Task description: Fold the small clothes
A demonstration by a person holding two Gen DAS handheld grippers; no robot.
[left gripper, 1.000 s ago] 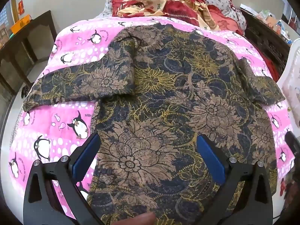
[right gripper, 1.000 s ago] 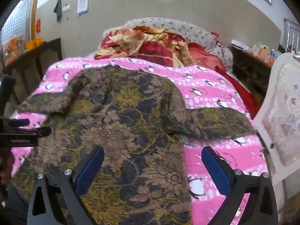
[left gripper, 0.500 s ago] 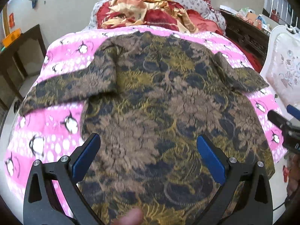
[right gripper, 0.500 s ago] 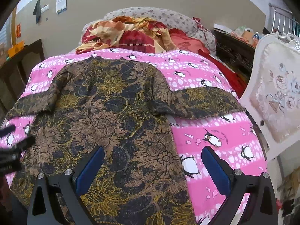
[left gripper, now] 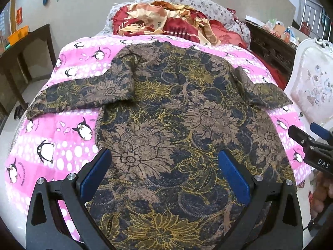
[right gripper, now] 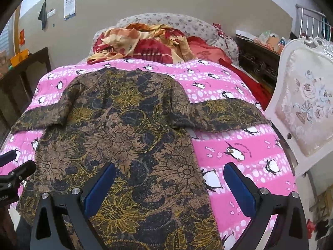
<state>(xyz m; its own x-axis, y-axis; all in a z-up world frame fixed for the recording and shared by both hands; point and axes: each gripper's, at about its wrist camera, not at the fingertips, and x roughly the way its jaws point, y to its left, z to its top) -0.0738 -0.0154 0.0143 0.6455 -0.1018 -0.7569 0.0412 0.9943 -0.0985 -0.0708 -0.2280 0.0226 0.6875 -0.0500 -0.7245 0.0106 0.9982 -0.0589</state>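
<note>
Across the pink penguin blanket (left gripper: 68,68) on the bed, the dark floral shirt (left gripper: 177,114) lies spread flat, collar toward the heaped red and yellow bedding (left gripper: 166,23) at the head, both short sleeves stretched out to the bed's side edges. Your left gripper (left gripper: 164,173) hovers above the shirt's lower half with its blue-padded fingers (left gripper: 94,174) spread wide, holding nothing; the shirt's body fills the gap between them, its left side edge just by the left finger. Your right gripper (right gripper: 170,188) hangs over the shirt's right side edge near the foot of the bed, fingers (right gripper: 239,189) equally wide and empty: one finger sits over the fabric, the other over bare blanket. A white upholstered chair (right gripper: 308,104) stands beside the bed's right edge.
</note>
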